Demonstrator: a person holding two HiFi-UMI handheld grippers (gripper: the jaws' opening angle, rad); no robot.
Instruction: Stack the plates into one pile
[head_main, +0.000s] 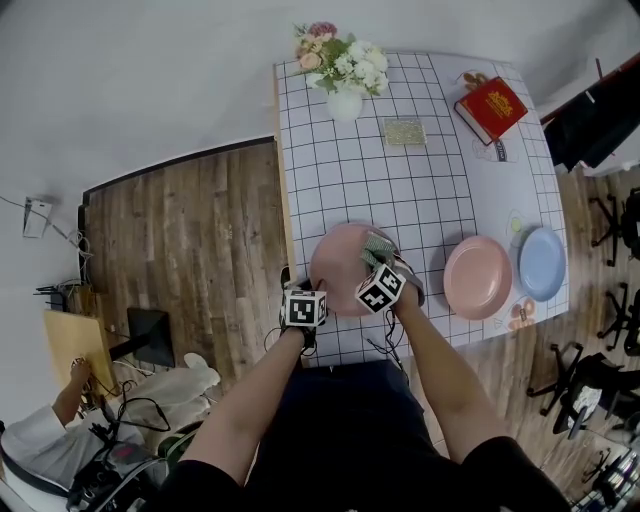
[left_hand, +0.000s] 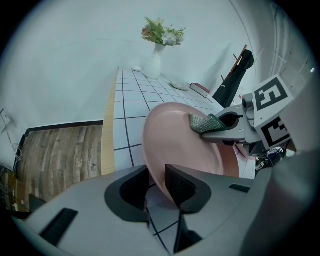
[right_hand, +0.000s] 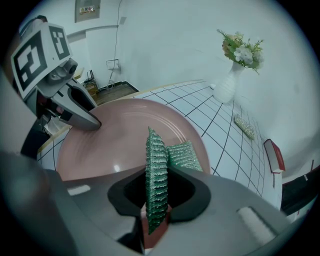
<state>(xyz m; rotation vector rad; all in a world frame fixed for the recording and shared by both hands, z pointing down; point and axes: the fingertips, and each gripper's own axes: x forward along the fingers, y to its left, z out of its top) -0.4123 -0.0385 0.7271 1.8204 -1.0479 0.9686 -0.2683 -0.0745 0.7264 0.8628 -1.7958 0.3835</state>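
A pink plate (head_main: 338, 265) is tilted up off the checked table (head_main: 420, 190) near its front edge. My left gripper (head_main: 316, 292) is shut on its near rim; in the left gripper view the rim of the pink plate (left_hand: 175, 142) runs between the jaws of the left gripper (left_hand: 157, 182). My right gripper (right_hand: 156, 200) is shut on a folded green scouring pad (right_hand: 156, 170), whose free end lies on the face of the plate (right_hand: 110, 142). The head view shows the pad (head_main: 377, 248) on the plate's right side. A second pink plate (head_main: 478, 277) and a blue plate (head_main: 542, 262) lie to the right.
A white vase of flowers (head_main: 343, 75) stands at the table's far left corner. A small green pad (head_main: 404, 132) and a red book (head_main: 490, 108) lie at the far end. Wooden floor (head_main: 190, 240) runs along the table's left edge, and office chairs (head_main: 610, 215) stand to the right.
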